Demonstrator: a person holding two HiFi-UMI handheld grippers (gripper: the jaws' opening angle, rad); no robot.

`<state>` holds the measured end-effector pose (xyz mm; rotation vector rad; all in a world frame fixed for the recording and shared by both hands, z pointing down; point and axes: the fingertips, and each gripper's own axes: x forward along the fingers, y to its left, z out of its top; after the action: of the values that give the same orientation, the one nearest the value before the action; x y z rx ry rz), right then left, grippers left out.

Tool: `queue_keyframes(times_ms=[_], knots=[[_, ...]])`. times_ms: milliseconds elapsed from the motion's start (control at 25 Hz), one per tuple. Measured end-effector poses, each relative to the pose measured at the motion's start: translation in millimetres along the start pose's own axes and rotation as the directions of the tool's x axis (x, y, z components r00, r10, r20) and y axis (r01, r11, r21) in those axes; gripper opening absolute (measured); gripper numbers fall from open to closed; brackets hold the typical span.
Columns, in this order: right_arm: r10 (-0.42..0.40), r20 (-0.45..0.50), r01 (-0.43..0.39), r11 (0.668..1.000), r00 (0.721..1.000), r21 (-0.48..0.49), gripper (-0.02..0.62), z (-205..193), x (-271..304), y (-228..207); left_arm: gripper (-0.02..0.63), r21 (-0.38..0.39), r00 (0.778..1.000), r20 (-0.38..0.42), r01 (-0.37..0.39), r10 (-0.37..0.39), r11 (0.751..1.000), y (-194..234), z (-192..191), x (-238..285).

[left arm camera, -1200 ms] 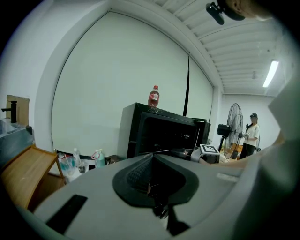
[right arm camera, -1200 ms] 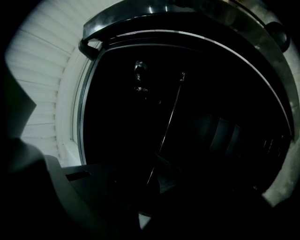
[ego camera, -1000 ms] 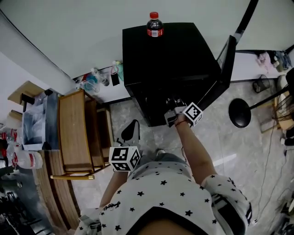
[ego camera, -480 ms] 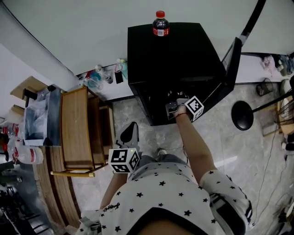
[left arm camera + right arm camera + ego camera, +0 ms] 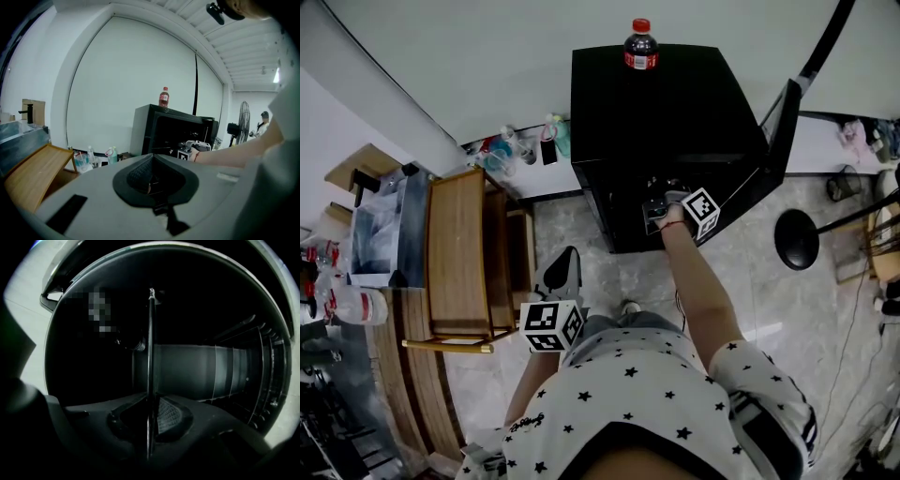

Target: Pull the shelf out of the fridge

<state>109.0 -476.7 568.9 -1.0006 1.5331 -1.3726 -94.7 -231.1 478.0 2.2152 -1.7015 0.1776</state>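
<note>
The black fridge (image 5: 666, 103) stands open, its door (image 5: 776, 131) swung out to the right. My right gripper (image 5: 661, 208) reaches into the dark opening. In the right gripper view the shelf's thin edge (image 5: 150, 333) runs as a dark line straight between the jaws of the right gripper (image 5: 150, 420). Those jaws are closing and the pads (image 5: 168, 417) sit tight against the edge. My left gripper (image 5: 565, 272) hangs low by the person's waist, away from the fridge. Seen in its own view, the left gripper (image 5: 151, 187) is shut on nothing.
A cola bottle (image 5: 640, 45) stands on top of the fridge. A wooden cabinet (image 5: 455, 253) is at the left, with small bottles (image 5: 502, 155) on the floor by the wall. A fan's round base (image 5: 796, 239) sits on the floor right of the door.
My right gripper has pushed slightly deeper into the fridge opening. The left gripper has stayed by the waist.
</note>
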Motion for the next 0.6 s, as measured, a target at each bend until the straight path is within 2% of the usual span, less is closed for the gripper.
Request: queue_keyframes(times_ms=[120, 600], knots=[[-0.022, -0.014, 0.022, 1.000, 1.000, 0.003, 0.011, -2.3, -2.6, 1.3, 0.012, 0.005, 1.000, -0.003, 0.010, -0.010, 1.000, -3.7, -1.2, -1.0], [-0.023, -0.027, 0.024, 0.999, 0.999, 0.035, 0.008, -8.2, -32.6, 3.1, 0.012, 0.015, 0.999, 0.009, 0.046, -0.047, 0.999, -16.4, 0.9, -7.0]])
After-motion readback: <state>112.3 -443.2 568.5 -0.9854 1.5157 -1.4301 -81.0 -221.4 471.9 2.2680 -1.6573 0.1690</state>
